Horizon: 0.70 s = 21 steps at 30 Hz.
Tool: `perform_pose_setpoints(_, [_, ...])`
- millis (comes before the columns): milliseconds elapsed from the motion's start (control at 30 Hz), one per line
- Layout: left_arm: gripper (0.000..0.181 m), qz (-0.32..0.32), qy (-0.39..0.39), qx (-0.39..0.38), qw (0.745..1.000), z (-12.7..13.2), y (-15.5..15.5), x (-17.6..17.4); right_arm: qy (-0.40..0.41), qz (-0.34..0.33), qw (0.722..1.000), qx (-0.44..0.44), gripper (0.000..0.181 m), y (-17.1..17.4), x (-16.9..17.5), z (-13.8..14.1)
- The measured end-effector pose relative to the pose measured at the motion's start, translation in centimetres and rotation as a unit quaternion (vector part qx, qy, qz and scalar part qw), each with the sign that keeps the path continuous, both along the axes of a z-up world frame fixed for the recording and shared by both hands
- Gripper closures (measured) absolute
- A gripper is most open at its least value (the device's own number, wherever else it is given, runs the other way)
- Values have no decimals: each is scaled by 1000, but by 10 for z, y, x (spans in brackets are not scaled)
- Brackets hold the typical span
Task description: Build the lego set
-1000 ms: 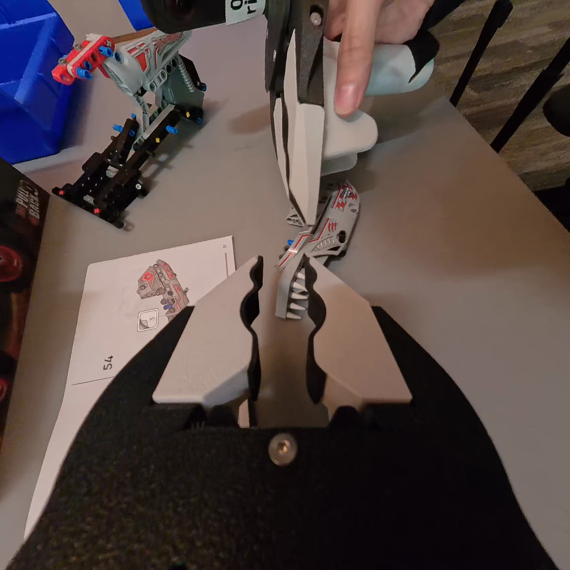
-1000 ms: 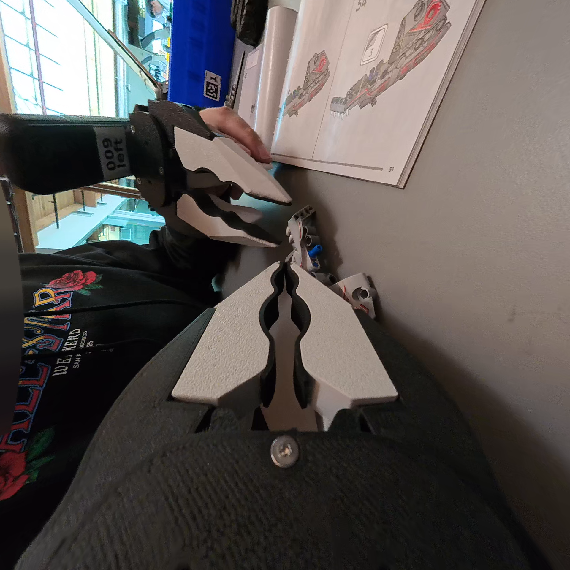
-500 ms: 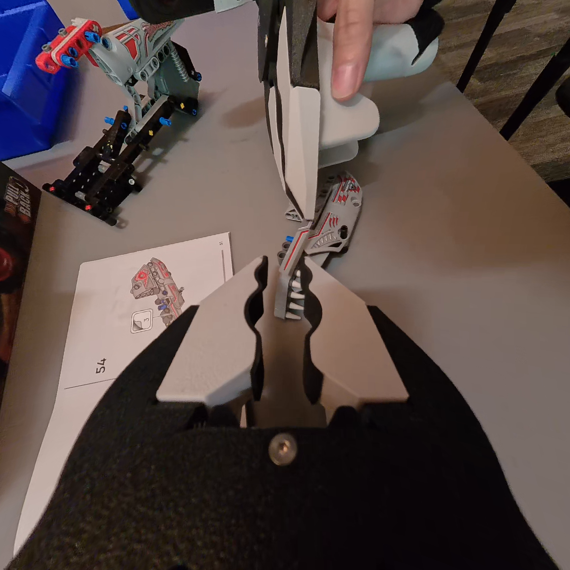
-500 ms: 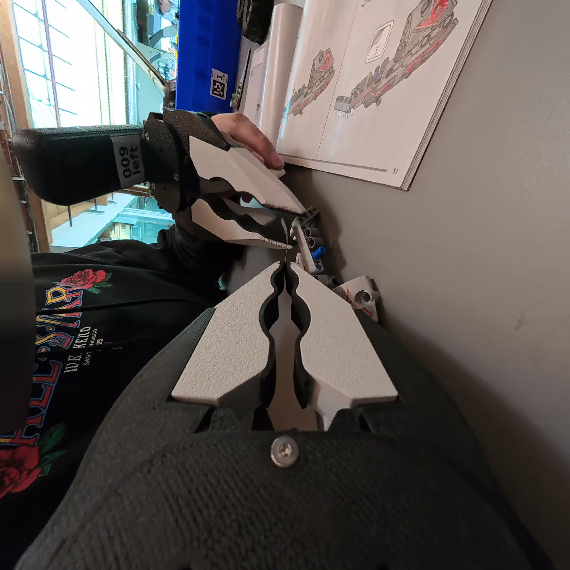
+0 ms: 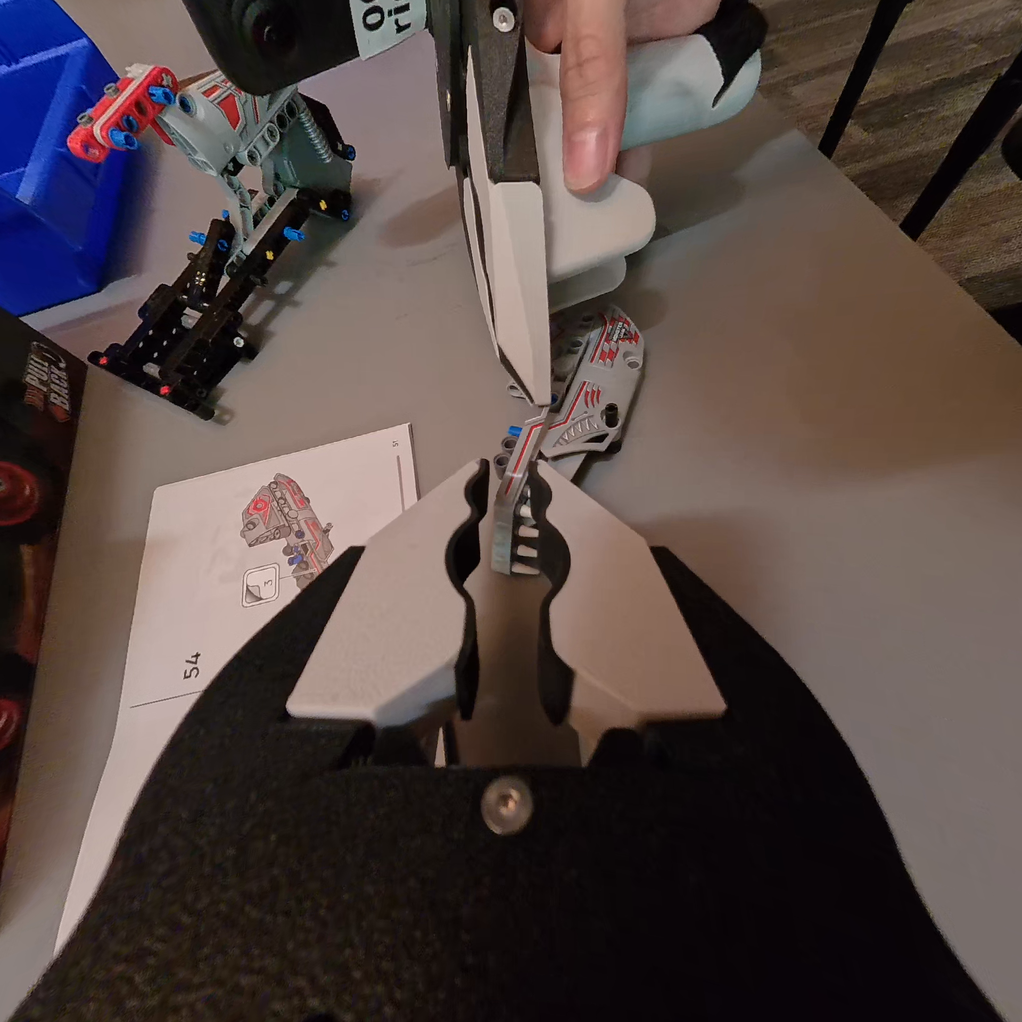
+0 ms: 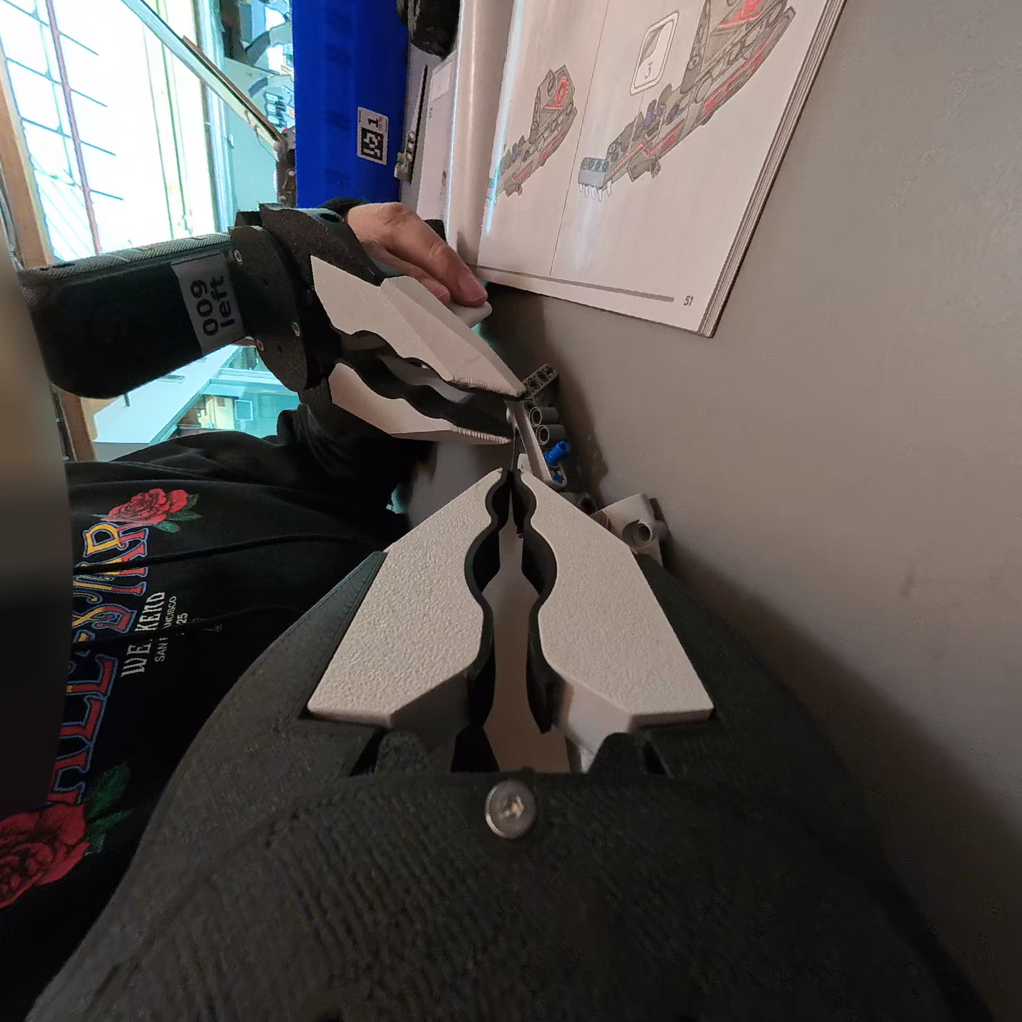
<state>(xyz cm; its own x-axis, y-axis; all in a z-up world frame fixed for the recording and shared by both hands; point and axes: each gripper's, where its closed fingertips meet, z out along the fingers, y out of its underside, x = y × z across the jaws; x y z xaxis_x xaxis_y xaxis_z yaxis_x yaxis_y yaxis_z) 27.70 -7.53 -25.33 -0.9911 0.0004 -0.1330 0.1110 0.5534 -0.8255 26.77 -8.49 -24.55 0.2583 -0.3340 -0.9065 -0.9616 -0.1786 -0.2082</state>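
Note:
A grey lego sub-assembly point(image 5: 592, 409) with red stripes and shark-mouth print stands on edge on the grey table point(image 5: 774, 498). Its end with white teeth point(image 5: 517, 539) points toward me between the fingers of my left gripper point(image 5: 510, 464). That gripper is narrowly open, with a small gap on its left side. My right gripper point(image 5: 539, 398) comes down from above and is shut on the sub-assembly's upper edge. In the right wrist view, my right gripper point(image 6: 511, 478) pinches the thin panel. There the left gripper point(image 6: 514, 417) straddles the sub-assembly point(image 6: 545, 437).
A part-built black, grey and red chassis point(image 5: 221, 276) stands at the back left. The open instruction booklet point(image 5: 276, 525) lies left of my grippers. A blue bin point(image 5: 38, 166) and a dark box point(image 5: 27, 498) sit further left. The table edge and chair legs point(image 5: 863, 72) are to the right. My two grippers' fingertips are within a few centimetres of each other.
My left gripper's fingers have narrowed around the toothed end and moved in on it. My right gripper has stayed shut on the sub-assembly, which is now held more upright.

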Motion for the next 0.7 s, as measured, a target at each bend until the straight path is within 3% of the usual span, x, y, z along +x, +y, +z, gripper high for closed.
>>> perform_pose_setpoints(700, [172, 0, 3, 2, 1000, 0, 0, -1, 2, 1, 1000, -16, 181, -1, 1, -5])
